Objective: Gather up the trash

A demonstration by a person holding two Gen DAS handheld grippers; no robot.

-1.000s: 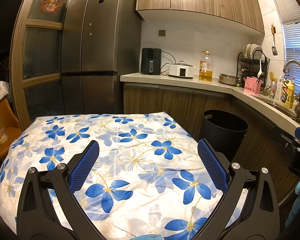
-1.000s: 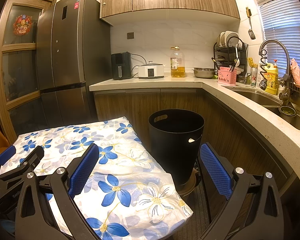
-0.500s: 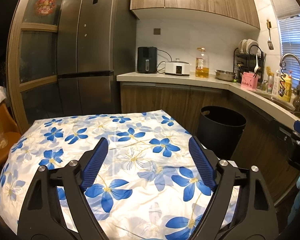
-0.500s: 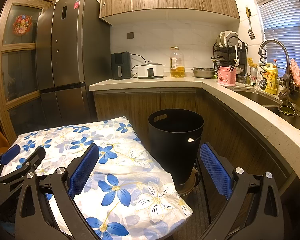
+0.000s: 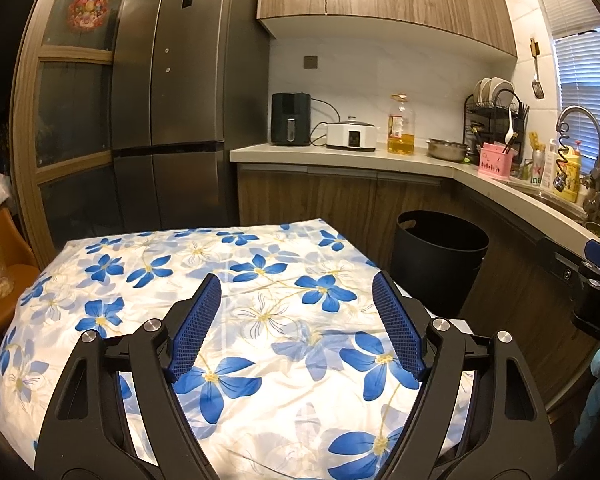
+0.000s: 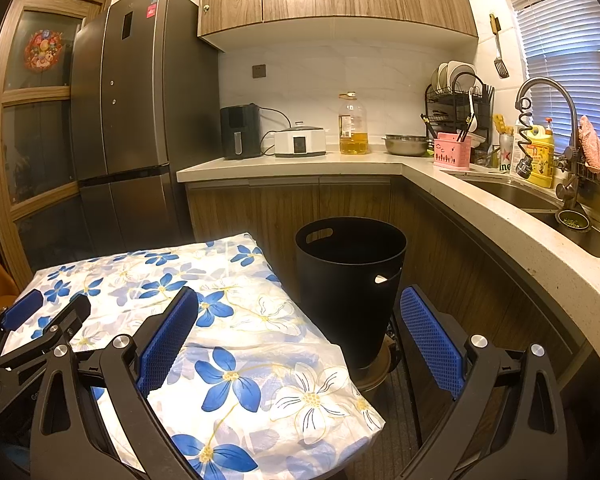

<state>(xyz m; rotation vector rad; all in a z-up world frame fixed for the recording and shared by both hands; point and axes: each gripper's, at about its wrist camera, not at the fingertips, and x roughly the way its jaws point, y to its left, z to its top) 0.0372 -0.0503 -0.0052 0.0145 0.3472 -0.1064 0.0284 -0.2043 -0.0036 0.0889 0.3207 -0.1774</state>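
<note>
Little here reads clearly to me. On the green-and-white can with a red star (image 6: 505, 155) by the sink I make out only the letters "ine". My other black claw (image 5: 598, 304) shows "DA" at the frame's right edge.

Your left gripper (image 5: 296, 320) hangs over the table (image 5: 100, 280), which has a white cloth with blue flowers. Its jaws have just been closing a little, but they stand apart and nothing is between the blue pads (image 5: 198, 324). Beyond the table's right corner you see the black trash bin (image 5: 440, 256) on the floor, beside the wooden cabinets (image 5: 312, 204). At the right edge, a part of your right gripper (image 5: 596, 280) shows.
</note>
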